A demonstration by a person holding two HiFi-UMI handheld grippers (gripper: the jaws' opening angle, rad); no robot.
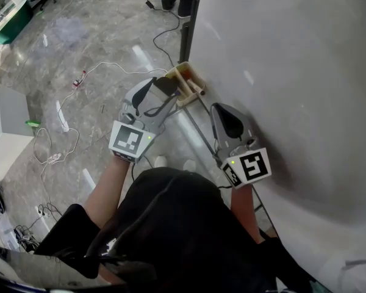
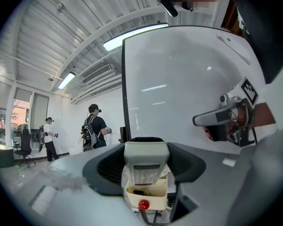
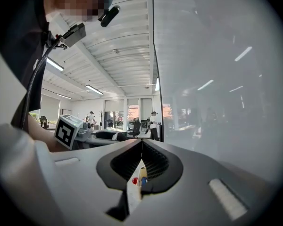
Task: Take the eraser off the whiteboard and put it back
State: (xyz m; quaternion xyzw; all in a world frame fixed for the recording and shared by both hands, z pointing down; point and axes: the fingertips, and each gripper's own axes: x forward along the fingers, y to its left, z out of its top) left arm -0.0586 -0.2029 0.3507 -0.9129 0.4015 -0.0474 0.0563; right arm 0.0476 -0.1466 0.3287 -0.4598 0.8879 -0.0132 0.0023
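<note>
Left hand-held gripper clamps the eraser just beside the tray; right hand-held gripper is closed, empty. Keep the eraser square, then press it flat onto the whiteboard above the tray.

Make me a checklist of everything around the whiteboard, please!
Surface: whiteboard upright, blank where visible.
Job's things: eraser off the board, held near the wooden tray.
Clutter: a red-capped marker in the tray.
Grippers: left hand-held gripper closed on the eraser; right hand-held gripper shut, empty.
Cables: white cables and a power strip on the floor.
Surroundings: people standing far off; ceiling lights.
</note>
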